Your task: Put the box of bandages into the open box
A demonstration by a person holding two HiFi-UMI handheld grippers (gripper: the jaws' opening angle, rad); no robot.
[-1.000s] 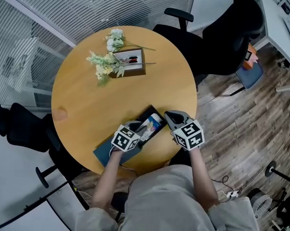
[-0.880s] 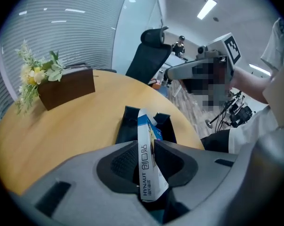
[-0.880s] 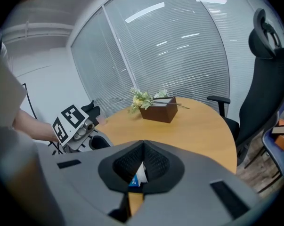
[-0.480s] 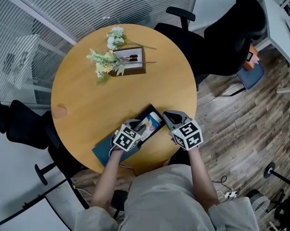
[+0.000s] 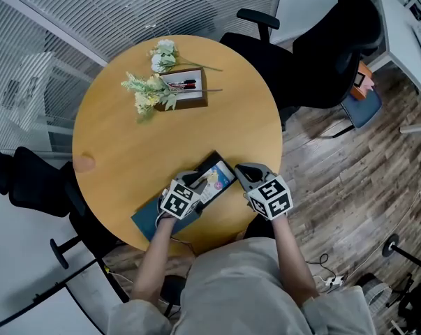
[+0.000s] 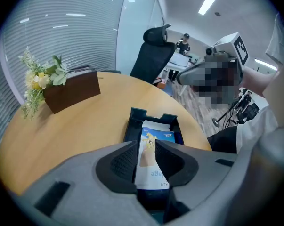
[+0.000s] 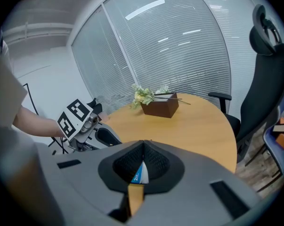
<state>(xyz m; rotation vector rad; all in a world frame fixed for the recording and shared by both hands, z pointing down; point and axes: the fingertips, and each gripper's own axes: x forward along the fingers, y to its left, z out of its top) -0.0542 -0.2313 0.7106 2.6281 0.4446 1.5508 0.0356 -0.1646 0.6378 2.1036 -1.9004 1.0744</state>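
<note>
The bandage box (image 5: 216,181), white and blue, lies inside the dark open box (image 5: 209,163) at the near side of the round wooden table (image 5: 126,145). My left gripper (image 5: 198,183) hovers over it. In the left gripper view the jaws (image 6: 145,145) stand a little apart and empty, with the bandage box (image 6: 160,134) showing beneath them in the open box (image 6: 132,121). My right gripper (image 5: 244,169) sits just right of the open box, shut on nothing. A sliver of the bandage box (image 7: 141,173) shows past its closed tips (image 7: 142,147).
A flat blue lid (image 5: 147,222) lies under my left gripper near the table's edge. Artificial flowers (image 5: 151,89) and a brown tray with pens (image 5: 186,89) stand at the far side. Black office chairs (image 5: 315,47) crowd the far right, another chair (image 5: 28,180) the left.
Almost nothing has moved. Both grippers stay by the open box with the bandage box inside it; the whole view has drifted slightly.
</note>
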